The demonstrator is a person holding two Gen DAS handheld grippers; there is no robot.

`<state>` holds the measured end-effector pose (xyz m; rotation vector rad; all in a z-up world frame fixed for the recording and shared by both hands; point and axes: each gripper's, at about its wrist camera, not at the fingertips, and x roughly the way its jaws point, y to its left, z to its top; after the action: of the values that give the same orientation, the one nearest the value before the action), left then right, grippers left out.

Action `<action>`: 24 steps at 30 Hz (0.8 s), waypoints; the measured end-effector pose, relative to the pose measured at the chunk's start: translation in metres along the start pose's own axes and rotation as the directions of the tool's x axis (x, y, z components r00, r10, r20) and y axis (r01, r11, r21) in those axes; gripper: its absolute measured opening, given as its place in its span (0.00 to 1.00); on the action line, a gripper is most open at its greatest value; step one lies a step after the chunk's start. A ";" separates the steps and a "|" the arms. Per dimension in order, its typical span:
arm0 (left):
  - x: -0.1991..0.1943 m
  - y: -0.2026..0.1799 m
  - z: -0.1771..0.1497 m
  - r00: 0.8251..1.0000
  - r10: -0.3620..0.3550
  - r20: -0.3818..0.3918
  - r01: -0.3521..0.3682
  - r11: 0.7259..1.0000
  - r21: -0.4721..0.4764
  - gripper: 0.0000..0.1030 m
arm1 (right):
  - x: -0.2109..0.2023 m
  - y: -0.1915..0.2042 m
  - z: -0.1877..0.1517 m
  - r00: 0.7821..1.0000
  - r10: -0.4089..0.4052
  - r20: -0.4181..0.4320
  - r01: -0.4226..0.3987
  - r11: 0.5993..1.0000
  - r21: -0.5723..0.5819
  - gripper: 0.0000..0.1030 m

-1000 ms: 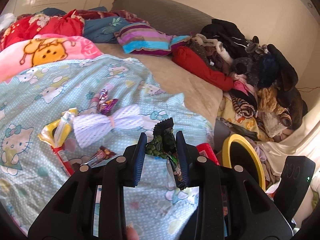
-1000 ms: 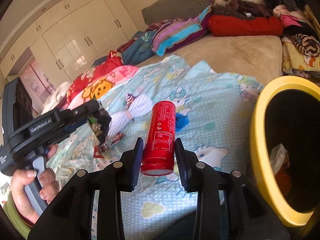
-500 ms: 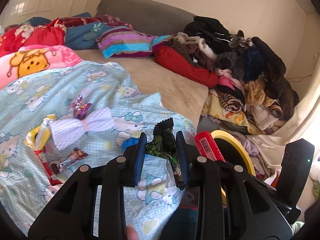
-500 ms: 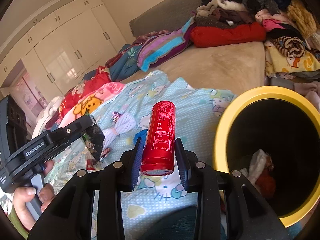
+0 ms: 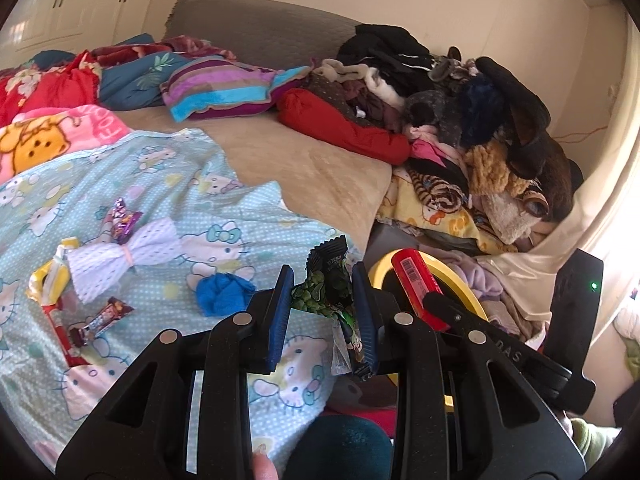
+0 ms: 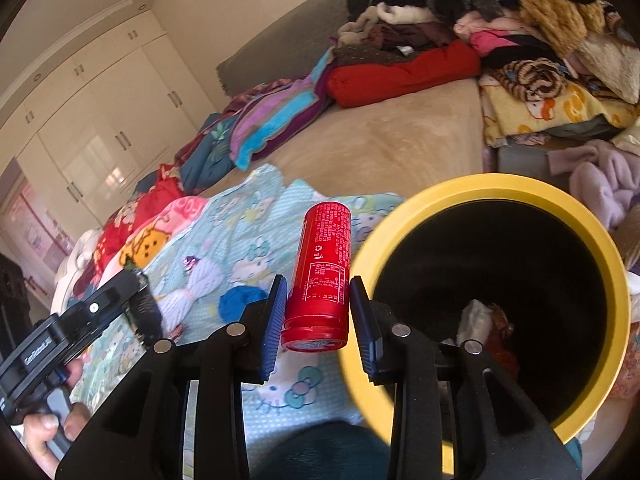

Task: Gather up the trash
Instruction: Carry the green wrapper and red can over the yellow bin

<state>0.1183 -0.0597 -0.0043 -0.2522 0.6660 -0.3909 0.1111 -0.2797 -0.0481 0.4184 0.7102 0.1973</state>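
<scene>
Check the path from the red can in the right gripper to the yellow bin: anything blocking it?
Nothing visible does. The red can sits clamped in the right gripper just beside the yellow bin, whose mouth is open with only some trash at the bottom.

We are seeing a glossy red can (image 6: 319, 276), a crinkly foil wrapper (image 5: 326, 288), a smooth yellow plastic bin (image 6: 500, 186) and a soft printed cloth blanket (image 5: 168, 184).

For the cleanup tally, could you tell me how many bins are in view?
1: the yellow-rimmed bin stands beside the bed, just right of the red can in the right gripper. Others may be hidden.
</scene>
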 end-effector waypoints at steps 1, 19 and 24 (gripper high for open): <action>0.001 -0.003 0.000 1.000 -0.002 -0.002 0.002 1.000 0.004 0.23 | -0.001 -0.004 0.000 1.000 -0.006 0.001 0.006 1.000 0.003 0.30; 0.030 -0.059 -0.012 0.996 -0.063 -0.061 0.069 0.992 0.102 0.23 | -0.015 -0.066 0.014 0.996 -0.086 0.038 0.082 0.991 0.101 0.30; 0.040 -0.074 -0.016 0.994 -0.078 -0.081 0.088 0.988 0.129 0.23 | -0.018 -0.083 0.017 0.995 -0.093 0.031 0.088 0.987 0.132 0.30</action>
<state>0.1168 -0.1445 -0.0123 -0.1402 0.7020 -0.5248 0.1123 -0.3648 -0.0618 0.5121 0.7059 0.0572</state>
